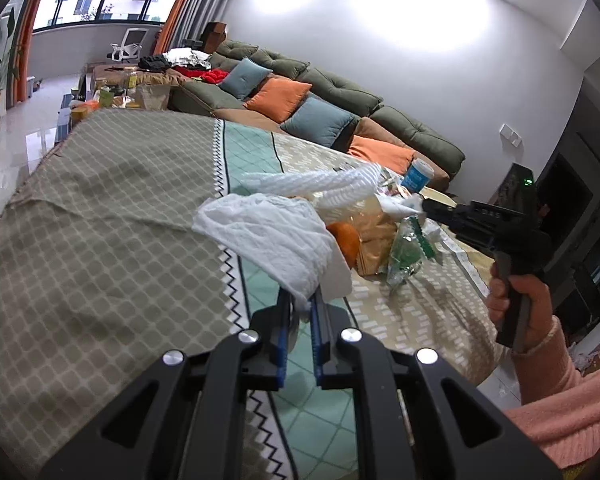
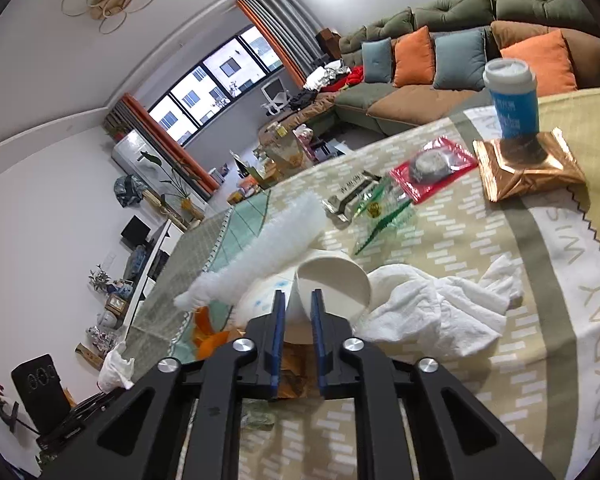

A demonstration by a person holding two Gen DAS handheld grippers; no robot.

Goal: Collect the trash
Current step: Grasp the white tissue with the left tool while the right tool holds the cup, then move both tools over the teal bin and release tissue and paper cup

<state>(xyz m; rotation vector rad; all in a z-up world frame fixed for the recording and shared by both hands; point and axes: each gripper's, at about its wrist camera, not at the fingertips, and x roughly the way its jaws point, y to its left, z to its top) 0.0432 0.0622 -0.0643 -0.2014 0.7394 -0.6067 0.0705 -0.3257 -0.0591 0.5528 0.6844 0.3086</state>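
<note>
We had the tissue (image 1: pixel 272 240) clamped in the left gripper (image 1: pixel 300 304), lifted clear of the tablecloth (image 1: pixel 100 200) so it could be carried off as trash. The right gripper (image 2: pixel 298 300) was pinched on the rim of the tipped paper cup (image 2: pixel 332 284), taken at the lip because that thin wall fits between the pads; its mouth faced away from us. Around the cup the rest of the litter lay on the table: a foam net (image 2: pixel 260 248) touching it on one side, a second crumpled tissue (image 2: pixel 432 304) on the other, orange peel (image 2: pixel 210 332) below. Farther out sat a green wrapper (image 2: pixel 380 216), a red packet (image 2: pixel 432 168) and a copper pouch (image 2: pixel 528 172) under a blue cup (image 2: pixel 512 96), probably left for later passes.
</note>
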